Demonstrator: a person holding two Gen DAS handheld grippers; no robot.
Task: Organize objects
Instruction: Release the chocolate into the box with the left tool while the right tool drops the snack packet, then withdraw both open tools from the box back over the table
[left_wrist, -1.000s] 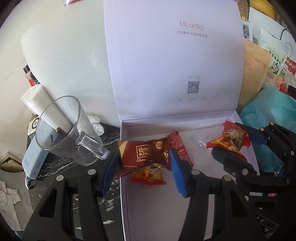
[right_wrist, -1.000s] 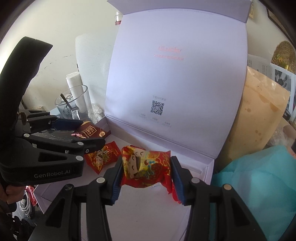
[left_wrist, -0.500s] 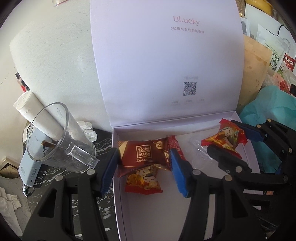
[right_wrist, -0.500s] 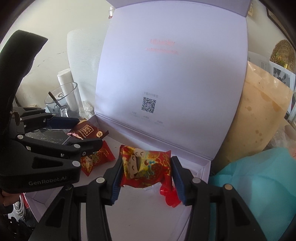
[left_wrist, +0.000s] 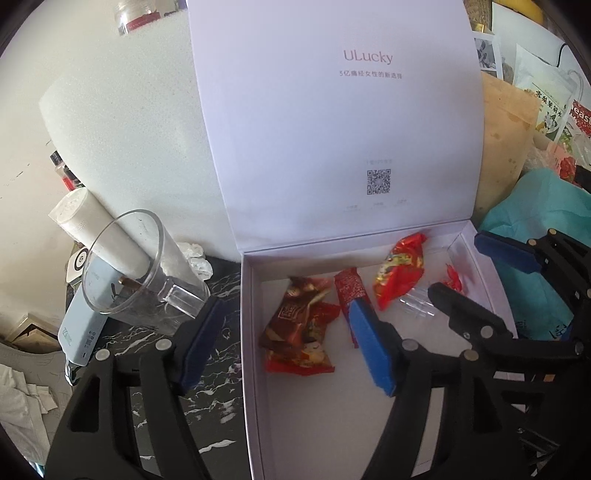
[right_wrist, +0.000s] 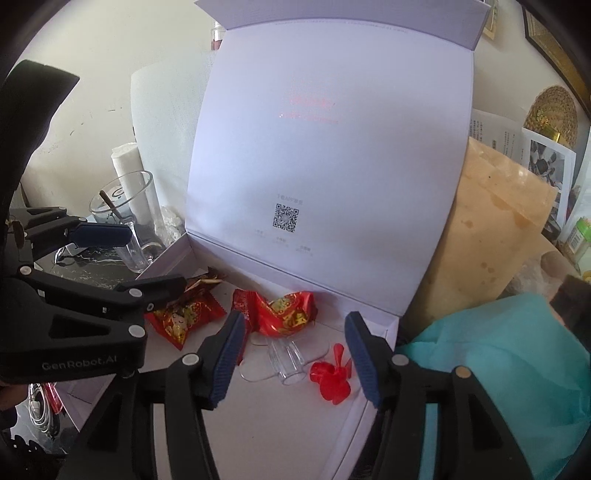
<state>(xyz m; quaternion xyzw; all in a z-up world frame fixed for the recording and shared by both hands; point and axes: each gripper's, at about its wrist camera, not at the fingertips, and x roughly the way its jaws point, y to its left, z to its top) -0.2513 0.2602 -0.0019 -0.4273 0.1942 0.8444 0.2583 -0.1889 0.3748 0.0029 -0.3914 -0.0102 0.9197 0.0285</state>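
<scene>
A white gift box (left_wrist: 255, 369) stands open, its lid upright behind; it also shows in the right wrist view (right_wrist: 347, 428). On its floor lie a brown chocolate packet (left_wrist: 295, 314) over a red snack packet (left_wrist: 306, 358), a red stick packet (left_wrist: 349, 290), and a red-gold packet (left_wrist: 399, 275) (right_wrist: 286, 312). A clear plastic piece (right_wrist: 286, 358) and a small red propeller (right_wrist: 332, 380) lie by the right wall. My left gripper (left_wrist: 288, 345) is open and empty above the box's left wall. My right gripper (right_wrist: 295, 358) is open and empty over the clear piece.
A glass mug (left_wrist: 136, 273) with a stick stands left of the box on the dark marble top, next to a white tube (left_wrist: 99, 229) and a pale blue device (left_wrist: 85, 325). A teal bag (right_wrist: 498, 365) and a brown paper bag (right_wrist: 491, 229) crowd the right.
Both grippers have opened. The chocolate packet dropped from the left gripper and the red-gold packet from the right; both now lie in the box.
</scene>
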